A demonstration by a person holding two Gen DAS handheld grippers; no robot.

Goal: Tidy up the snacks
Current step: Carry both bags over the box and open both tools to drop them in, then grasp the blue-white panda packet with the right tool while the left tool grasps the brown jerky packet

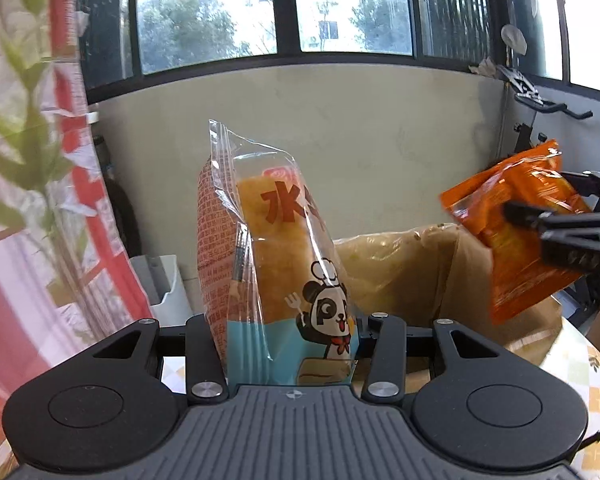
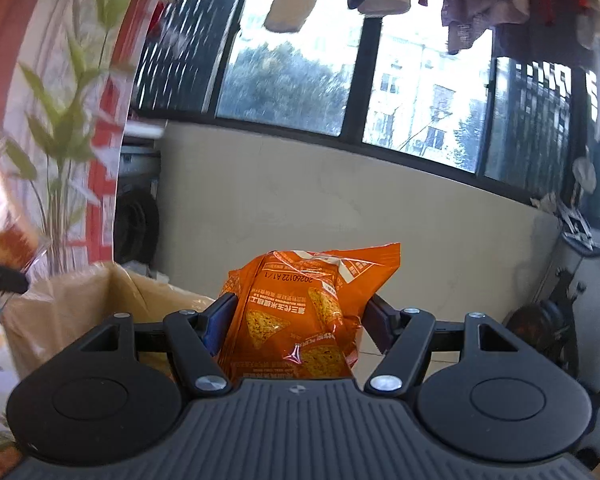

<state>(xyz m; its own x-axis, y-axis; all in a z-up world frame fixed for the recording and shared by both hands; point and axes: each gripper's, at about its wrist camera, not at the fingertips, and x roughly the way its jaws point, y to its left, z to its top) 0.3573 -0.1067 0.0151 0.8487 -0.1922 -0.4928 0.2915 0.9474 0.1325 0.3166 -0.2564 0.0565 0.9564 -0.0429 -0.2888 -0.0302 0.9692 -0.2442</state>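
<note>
- Left wrist view shows the biggest thing ahead of us, the brown cardboard box lined with crinkled yellowish plastic (image 1: 412, 264), open at the top and standing on the desk with the pale checked cloth (image 1: 592, 364); we judge it the likely bin for the snacks.
- Next in size, the clear-wrapped sponge cake with a cartoon panda print (image 1: 284, 264) stands upright in our left tool (image 1: 290, 344), whose jaws pinch its lower end, in the air before the box.
- Smaller, the orange foil bag of corn chips (image 2: 304, 312) is clamped in our right tool (image 2: 300, 320), jaws pressed on its puffed middle, to the right of the box and well above the desk.
- Risk: the slick film could slide from either pinch, since each pack is held by only part of its body.
- Risk: both tools heading to the one box opening together could knock packs or fingers.
- Risk: squeezing harder might crush cake or chips.
</note>
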